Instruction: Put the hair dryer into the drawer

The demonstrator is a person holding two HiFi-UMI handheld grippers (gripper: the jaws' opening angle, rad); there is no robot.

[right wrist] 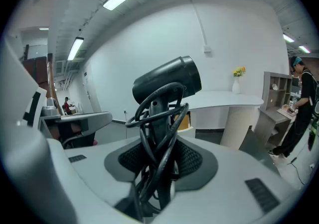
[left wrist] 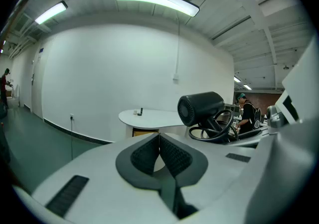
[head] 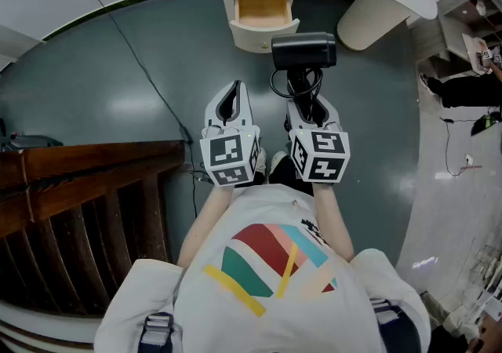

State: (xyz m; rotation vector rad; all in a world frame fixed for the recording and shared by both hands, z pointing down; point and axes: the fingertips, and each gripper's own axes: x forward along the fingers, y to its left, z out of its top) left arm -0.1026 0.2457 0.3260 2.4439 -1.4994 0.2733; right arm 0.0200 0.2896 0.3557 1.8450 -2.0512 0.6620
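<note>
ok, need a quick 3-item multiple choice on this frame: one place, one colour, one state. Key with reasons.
1. Where is the hair dryer relative to the drawer?
A. inside it
B. outside it, held in the right gripper
C. on the tabletop above it

2. What colour is the hair dryer's body?
A. white
B. black
C. pink

3. What state is the left gripper in?
A. jaws together, nothing between them
B. jaws wide apart
C. shut on the cord

Key:
1 B: the handle and its wrapped cord sit between the right gripper's pads, and the open drawer lies beyond the dryer.
2 B: the barrel, handle and cord all read black in every view.
3 A: the left gripper view shows the pads meeting with nothing between them.
</note>
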